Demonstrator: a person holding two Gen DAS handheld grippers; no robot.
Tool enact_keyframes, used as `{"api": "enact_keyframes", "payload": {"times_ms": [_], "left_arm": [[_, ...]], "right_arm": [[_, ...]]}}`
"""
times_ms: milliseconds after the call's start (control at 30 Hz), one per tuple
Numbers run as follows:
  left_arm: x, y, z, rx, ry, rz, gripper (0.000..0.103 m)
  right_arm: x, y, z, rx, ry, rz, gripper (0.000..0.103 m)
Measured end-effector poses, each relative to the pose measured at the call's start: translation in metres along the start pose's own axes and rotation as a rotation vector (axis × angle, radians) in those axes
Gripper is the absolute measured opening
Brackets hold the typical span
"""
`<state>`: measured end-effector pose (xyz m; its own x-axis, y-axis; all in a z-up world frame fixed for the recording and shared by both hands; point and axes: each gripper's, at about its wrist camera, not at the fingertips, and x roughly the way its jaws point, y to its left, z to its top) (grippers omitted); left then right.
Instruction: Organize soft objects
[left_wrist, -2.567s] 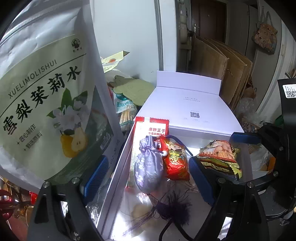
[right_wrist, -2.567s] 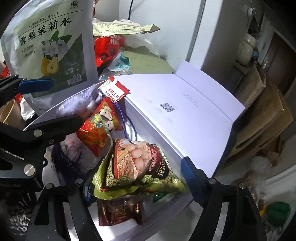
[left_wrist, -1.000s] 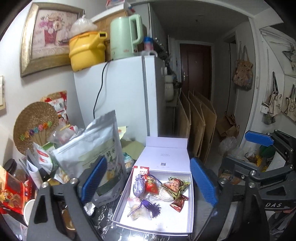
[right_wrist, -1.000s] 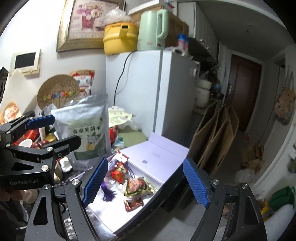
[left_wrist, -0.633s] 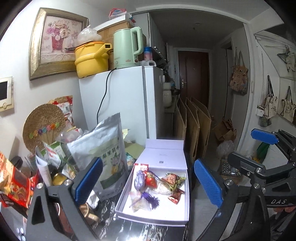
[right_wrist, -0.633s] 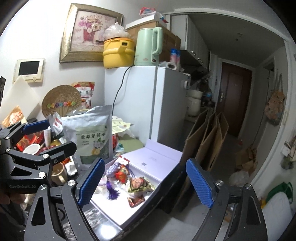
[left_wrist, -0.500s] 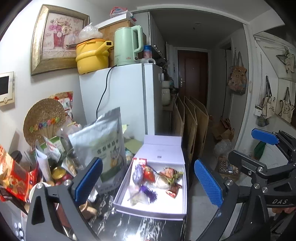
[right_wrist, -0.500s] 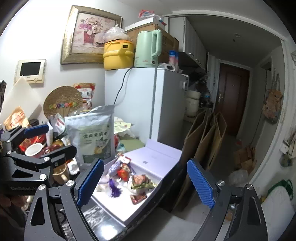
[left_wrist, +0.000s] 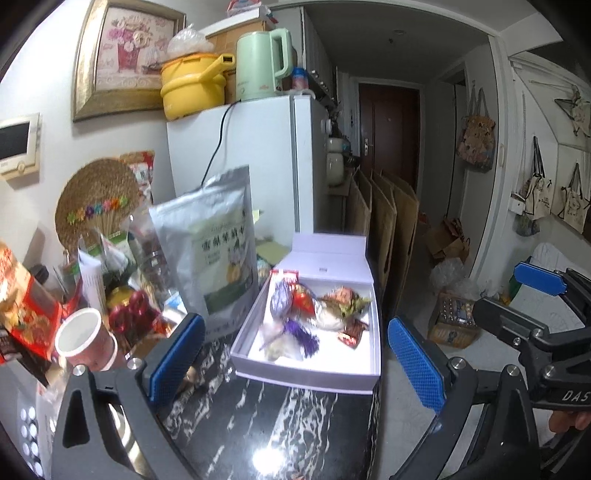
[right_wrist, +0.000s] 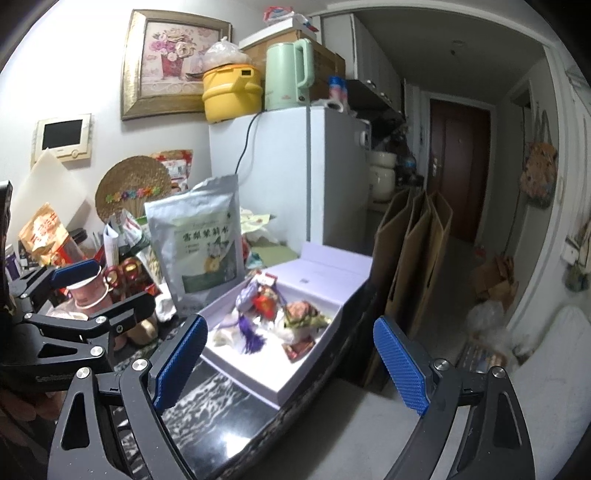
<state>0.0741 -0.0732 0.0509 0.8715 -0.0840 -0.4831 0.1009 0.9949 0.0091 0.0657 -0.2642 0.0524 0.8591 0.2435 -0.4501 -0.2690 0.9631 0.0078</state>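
Both tongs have drawn back from the white gift box (left_wrist: 306, 373), which now sits ahead on the table (left_wrist: 280, 424). Your left tongs (left_wrist: 295, 354) and right tongs (right_wrist: 291, 354) stand wide, holding nothing. Purple sachet (left_wrist: 280, 302), red charm (left_wrist: 303, 301) and snack packet (left_wrist: 345, 300) lie inside the box. Placing looks finished; next, close its lid (left_wrist: 327, 266).

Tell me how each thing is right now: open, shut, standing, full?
Left gripper: open, holding nothing.
Right gripper: open, holding nothing.
White gift box: lid flipped open, soft packets inside.
Purple sachet: lying in the box.
Silver tea pouch: standing upright.
Paper cup: upright; contents unclear.
Fridge: shut.
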Motion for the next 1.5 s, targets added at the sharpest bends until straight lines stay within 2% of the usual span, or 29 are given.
{"api": "enact_keyframes", "payload": {"times_ms": [467,733,1500], "left_arm": [[0.012,0.013,-0.031,-0.025,0.049,-0.016,0.101],[0.015,0.023,-0.038,-0.047,0.063,-0.036,0.101],[0.009,0.026,-0.036,-0.042,0.046,-0.029,0.101]], "right_arm": [[0.014,0.010,-0.038,0.029,0.077,0.004,0.093],[0.017,0.015,-0.043,0.034,0.099,-0.001,0.093],[0.019,0.024,-0.046,0.026,0.109,0.007,0.093]]}}
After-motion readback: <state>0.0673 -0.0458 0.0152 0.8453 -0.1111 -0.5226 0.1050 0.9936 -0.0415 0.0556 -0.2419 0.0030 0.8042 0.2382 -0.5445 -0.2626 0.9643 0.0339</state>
